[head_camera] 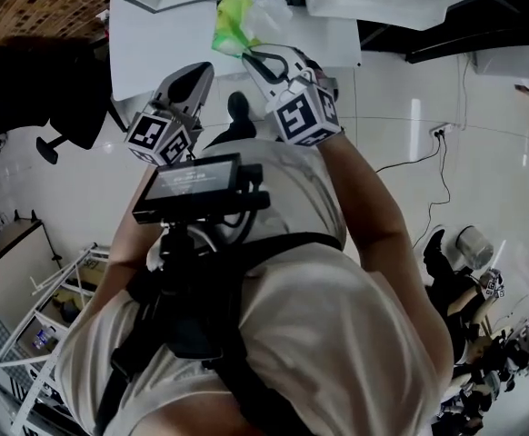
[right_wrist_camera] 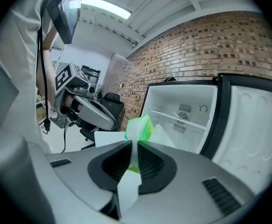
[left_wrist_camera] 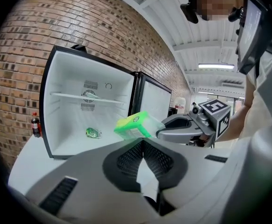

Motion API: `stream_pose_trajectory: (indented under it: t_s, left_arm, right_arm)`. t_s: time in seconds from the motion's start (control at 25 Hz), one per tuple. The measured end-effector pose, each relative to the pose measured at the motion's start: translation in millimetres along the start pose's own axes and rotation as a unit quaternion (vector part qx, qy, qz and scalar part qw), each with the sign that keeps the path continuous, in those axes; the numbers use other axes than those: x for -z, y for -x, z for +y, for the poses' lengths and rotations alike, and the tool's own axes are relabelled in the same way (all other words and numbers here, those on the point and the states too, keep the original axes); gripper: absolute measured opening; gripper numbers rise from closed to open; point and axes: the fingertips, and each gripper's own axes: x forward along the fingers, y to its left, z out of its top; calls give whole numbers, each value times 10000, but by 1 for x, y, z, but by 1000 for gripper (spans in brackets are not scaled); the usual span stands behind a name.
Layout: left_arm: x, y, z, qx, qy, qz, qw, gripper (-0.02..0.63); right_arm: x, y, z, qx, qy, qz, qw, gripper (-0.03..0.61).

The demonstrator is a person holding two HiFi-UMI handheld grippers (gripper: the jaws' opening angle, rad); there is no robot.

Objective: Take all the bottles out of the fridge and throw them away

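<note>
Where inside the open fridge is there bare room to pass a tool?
The shelf is bare; the fridge floor is free right of the lying green bottle. Outside, a cola bottle crowds the left wall.

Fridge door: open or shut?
Open. The fridge interior shows: a shelf, a green bottle lying on its floor; the door stands swung aside.
</note>
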Motion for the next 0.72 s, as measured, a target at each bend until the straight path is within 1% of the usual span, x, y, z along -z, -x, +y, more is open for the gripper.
stream_pose_trajectory:
  t_s: [0.08,0.16,0.28,0.4,0.56,0.72]
  left_arm:
    - [6,-1,-2,-66,49,23,10000,3]
    - [13,0,-2,-145,-6,45,9999,3]
    - [15,4,-13,-114,-68,123,9998,3]
    - [11,11,-17,0,-76,127,9999,3]
    - [3,16,-19,251,-113,32,9996,3]
    - [5,11,-18,462,-114,-27,9989,3]
  right_arm:
    - [3,8,3,-25,-23,-26,10000,31]
    - [5,16,4,-18,-30,-48,10000,31]
    - [5,24,10,17,-63,-115,9999,31]
    - [-3,25,19,88,-63,-150,9998,30]
    - [-15,29,24,267,-48,-129,9995,31]
    - [-7,36,23,451,-85,34,9989,31]
